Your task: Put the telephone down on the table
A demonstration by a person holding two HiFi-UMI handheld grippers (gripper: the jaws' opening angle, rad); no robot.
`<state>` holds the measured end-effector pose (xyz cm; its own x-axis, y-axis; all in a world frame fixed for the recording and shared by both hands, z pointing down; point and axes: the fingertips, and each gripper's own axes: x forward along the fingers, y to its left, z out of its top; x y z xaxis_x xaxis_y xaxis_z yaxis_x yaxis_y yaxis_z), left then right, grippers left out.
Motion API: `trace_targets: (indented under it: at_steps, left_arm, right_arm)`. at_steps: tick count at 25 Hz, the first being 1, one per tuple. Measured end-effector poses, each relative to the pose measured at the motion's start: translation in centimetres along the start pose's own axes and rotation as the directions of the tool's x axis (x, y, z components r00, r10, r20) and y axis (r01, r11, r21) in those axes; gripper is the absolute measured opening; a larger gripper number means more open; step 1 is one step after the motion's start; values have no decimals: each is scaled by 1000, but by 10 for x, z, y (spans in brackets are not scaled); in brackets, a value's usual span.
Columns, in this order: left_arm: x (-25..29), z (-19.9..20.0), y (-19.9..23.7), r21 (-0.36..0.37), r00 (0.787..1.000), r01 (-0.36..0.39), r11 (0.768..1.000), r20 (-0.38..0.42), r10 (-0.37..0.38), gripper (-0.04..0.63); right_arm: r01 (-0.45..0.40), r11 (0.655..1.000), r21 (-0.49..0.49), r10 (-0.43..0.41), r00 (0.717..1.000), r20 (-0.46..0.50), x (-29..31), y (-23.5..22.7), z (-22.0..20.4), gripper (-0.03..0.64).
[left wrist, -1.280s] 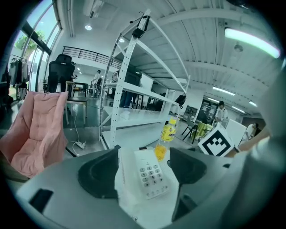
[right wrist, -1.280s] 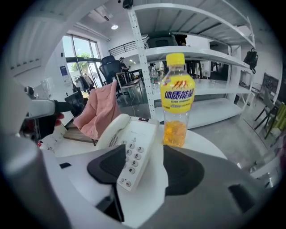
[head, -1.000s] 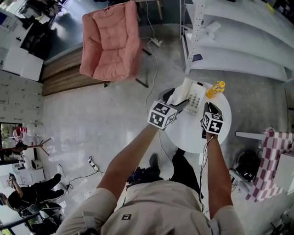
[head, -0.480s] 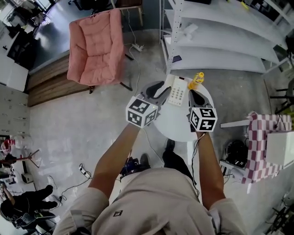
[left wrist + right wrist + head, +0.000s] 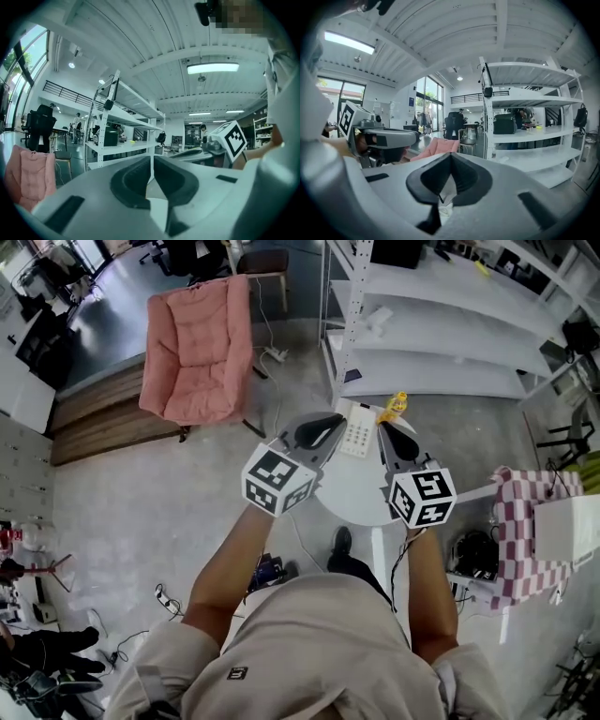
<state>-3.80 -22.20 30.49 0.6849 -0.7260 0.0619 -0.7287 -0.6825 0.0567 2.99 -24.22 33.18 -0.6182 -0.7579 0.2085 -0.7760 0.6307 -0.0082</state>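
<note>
Head view gives the big picture: white shelving (image 5: 441, 324) and a pink chair (image 5: 197, 348) at the back, then the round white table (image 5: 361, 491) beyond the person's arms. The telephone (image 5: 357, 430) lies flat on the table's far part, just beside a yellow bottle (image 5: 397, 406). No jaw is on the telephone. The left gripper (image 5: 333, 420) and right gripper (image 5: 382, 430) hover either side of it in this view, and neither touches it. The left's jaws have just been closing and now meet with nothing between them; the right's pads are also pressed together, empty. Judged from this, the put-down step looks done and the task is near its end. The next move only calls for keeping both grippers clear of telephone and bottle so neither gets nudged. The gripper views add what head view cannot: pads meeting tip to tip, and both grippers pointing roughly level at the shelving, so they likely sit well above the tabletop. Neither gripper view shows the table or telephone, which only head view places. Each gripper view catches the other gripper at its side.
</note>
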Motion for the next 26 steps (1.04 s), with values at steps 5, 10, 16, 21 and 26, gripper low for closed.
trace_targets:
  at_steps: [5,10,16,21,26]
  left_arm:
    - [-30,25,-18,47,1000,5,999,19,-6,20]
    - [-65,41,-22,55,999,-12,998,36,10,20]
    - [-88,47,-25,71,999,-20,997,49,16,20]
    - [-102,49,-25,74,999,-17,997,53,13,20]
    - [-116,41,-27,77,999,-12,997,47,9,20]
  right_arm:
    - [-42,998,-42,43,999,13,-32,33,31,-9]
    - [-62,997,-53,63,998,19,-50,63,47,-9]
    - [-62,996,-67,63,998,21,-59,80,50,-9]
    - [-56,996,-72,58,998,21,-62,93,52,-9]
    - [-51,996,-71,53,998,16,-64,106,45,-9]
